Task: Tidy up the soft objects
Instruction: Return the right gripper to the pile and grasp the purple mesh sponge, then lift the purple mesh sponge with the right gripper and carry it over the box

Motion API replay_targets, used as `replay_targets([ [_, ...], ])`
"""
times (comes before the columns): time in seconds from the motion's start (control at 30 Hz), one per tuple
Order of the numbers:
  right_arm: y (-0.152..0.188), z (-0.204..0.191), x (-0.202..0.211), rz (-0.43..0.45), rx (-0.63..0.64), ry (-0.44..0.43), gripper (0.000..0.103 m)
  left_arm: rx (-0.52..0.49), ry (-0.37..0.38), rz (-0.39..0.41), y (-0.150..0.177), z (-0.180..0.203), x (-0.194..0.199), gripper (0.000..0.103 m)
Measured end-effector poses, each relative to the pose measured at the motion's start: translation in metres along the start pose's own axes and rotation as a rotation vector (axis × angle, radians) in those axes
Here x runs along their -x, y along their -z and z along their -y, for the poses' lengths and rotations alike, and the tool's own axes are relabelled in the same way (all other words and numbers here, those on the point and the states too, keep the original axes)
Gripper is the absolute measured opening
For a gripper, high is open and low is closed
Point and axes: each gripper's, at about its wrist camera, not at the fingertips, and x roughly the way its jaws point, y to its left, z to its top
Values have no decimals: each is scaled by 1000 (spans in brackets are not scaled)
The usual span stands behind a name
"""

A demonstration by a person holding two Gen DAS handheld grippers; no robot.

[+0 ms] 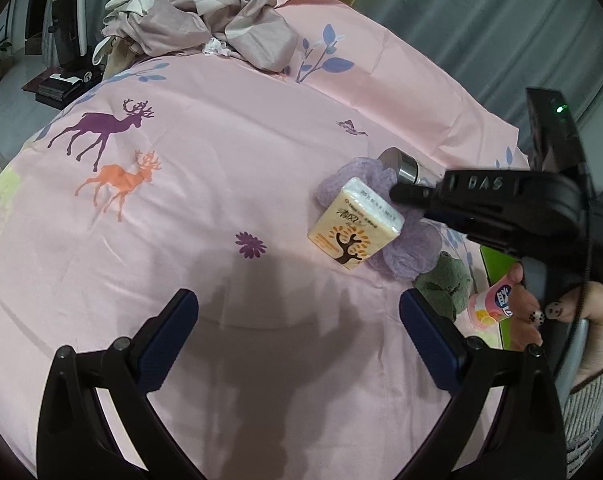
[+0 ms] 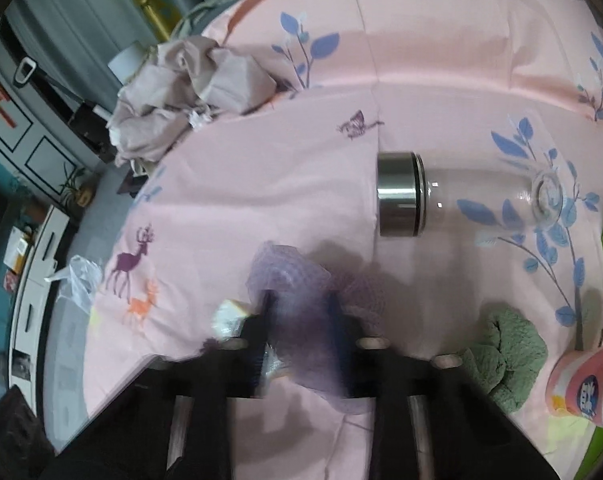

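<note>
Right gripper (image 2: 301, 308): jaws drawn narrow, pads pinching purple mesh puff (image 2: 291, 270); view blurred, contact read from mesh bunched between fingers. Left gripper (image 1: 299, 310): jaws wide, nothing between, above bare pink bedsheet (image 1: 221, 184). Puff lies on sheet, partly under yellow tissue pack (image 1: 355, 226). Green plush cloth (image 1: 445, 284) just beside puff. Pink bottle (image 1: 489, 308) near green cloth. Glass bottle with steel cap (image 2: 399, 194) lies on its side beyond puff. Crumpled mauve fabric (image 1: 205, 20) well apart, at far edge.
</note>
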Motion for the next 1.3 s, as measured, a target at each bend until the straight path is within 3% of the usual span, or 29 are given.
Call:
replay_targets([
  [0.2,6,11,48,100,-19,-70,10,6,15,-14,0,1,0,100],
  [0.33,20,9,105,199,33,-34,10,6,14,-16,0,0,0,100],
  [0.47,47,0,133,230,122,-8,10,1,18,-21,0,0,0,100],
  [0.53,65,-1,129,207,147,19,10,-3,14,-23,0,1,0,100],
  [0.63,100,2,97,101,169,71,10,-9,7,-29,0,1,-1,100],
  [0.77,133,14,50,-83,129,26,10,-10,-4,-39,2,0,-2,100],
  [0.83,138,18,42,-131,108,0,11,-8,-9,-47,2,-2,-3,100],
  [0.87,140,18,44,-131,106,-11,18,-7,-11,-51,3,-2,-3,100],
  [0.93,138,19,57,-88,110,-10,42,-4,-6,-57,3,-3,-1,97],
  [0.97,136,20,68,-48,104,-6,63,0,6,-64,4,-3,0,97],
  [1.0,135,21,76,-21,98,-5,77,4,22,-74,4,-2,1,95],
  [1.13,126,42,107,68,32,-13,79,-5,93,-120,8,6,5,88],
  [1.23,125,62,104,64,-56,-4,81,-46,167,-170,18,20,7,82],
  [1.3,127,70,94,36,-104,-51,81,-65,194,-209,30,29,6,82],
])
